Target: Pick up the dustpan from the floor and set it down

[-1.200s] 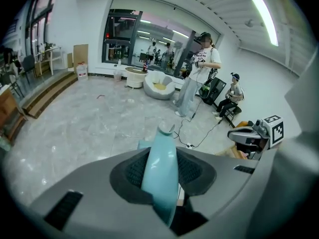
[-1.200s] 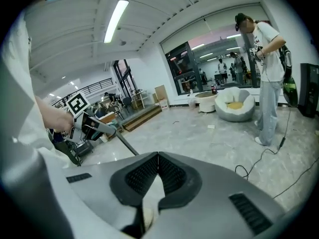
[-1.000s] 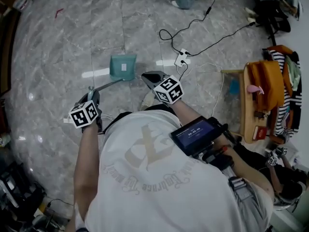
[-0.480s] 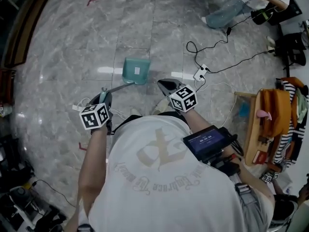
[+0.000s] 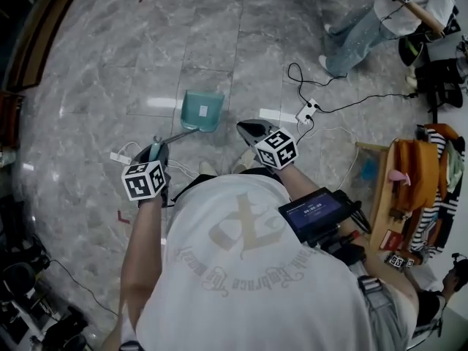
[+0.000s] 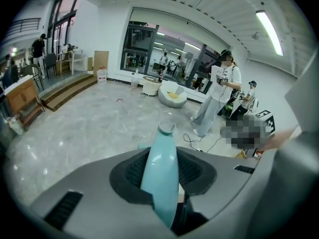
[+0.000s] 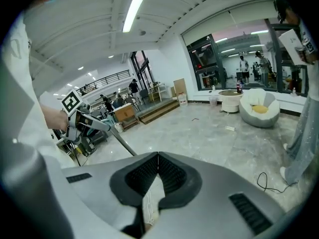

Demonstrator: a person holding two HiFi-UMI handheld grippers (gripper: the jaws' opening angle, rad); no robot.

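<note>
The dustpan has a teal pan (image 5: 202, 110) and a grey rod that runs back to a teal handle (image 6: 162, 171). My left gripper (image 5: 155, 151) is shut on that handle, which lies lengthwise between the jaws in the left gripper view. The pan sits out in front of me over the marble floor; whether it touches the floor I cannot tell. My right gripper (image 5: 245, 129) is to the right of the pan, apart from it, shut with nothing in its jaws (image 7: 158, 156). The right gripper view shows the left gripper (image 7: 79, 119) and the rod (image 7: 119, 141).
A white power strip (image 5: 306, 112) with black cables lies on the floor ahead right. A person (image 5: 365, 20) stands beyond it. A wooden rack (image 5: 380, 189) hung with clothes is at my right. A beanbag (image 6: 172, 94) and low steps (image 6: 65, 91) lie farther off.
I have walked across the floor and both grippers moved along with me. The dustpan stays in the left gripper. The standing person has come into the head view.
</note>
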